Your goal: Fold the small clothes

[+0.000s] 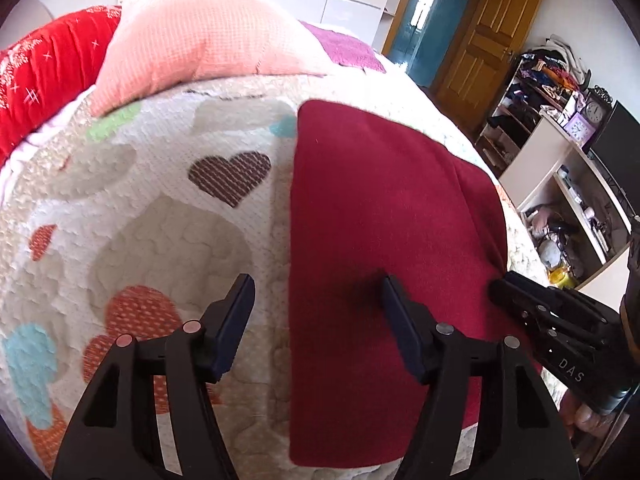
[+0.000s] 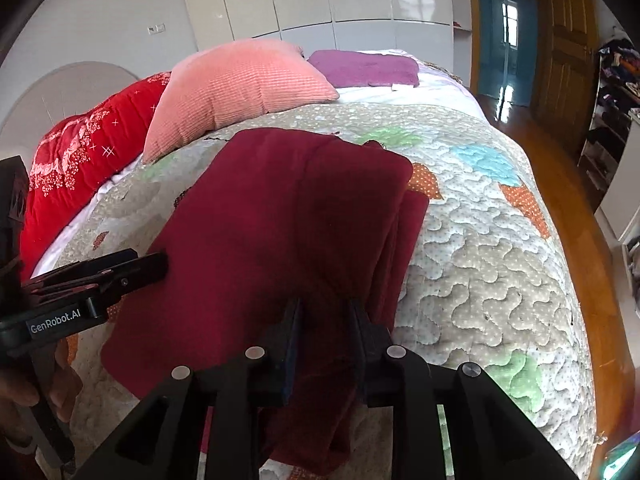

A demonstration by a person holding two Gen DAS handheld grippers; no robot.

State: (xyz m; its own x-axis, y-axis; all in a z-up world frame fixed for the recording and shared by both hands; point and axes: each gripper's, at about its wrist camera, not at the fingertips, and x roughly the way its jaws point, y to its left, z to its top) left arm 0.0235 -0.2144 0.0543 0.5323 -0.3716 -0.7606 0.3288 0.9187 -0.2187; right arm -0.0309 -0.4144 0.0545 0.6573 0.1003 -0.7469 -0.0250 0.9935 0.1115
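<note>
A dark red garment (image 1: 372,248) lies folded in layers on the quilted bed; it also shows in the right wrist view (image 2: 288,216). My left gripper (image 1: 316,300) is open, its jaws spread wide over the garment's left edge, one fingertip on the quilt and one on the cloth. It shows from the side in the right wrist view (image 2: 156,264). My right gripper (image 2: 326,320) is shut on the garment's near right edge, with cloth bunched between the fingers. It shows in the left wrist view (image 1: 500,284) at the cloth's right edge.
The quilt (image 2: 480,248) with heart patches covers the bed. A pink pillow (image 2: 240,88), a red blanket (image 2: 80,160) and a purple cloth (image 2: 364,66) lie at the far end. Shelves with clutter (image 1: 560,140) and a wooden door (image 1: 488,36) stand to the right.
</note>
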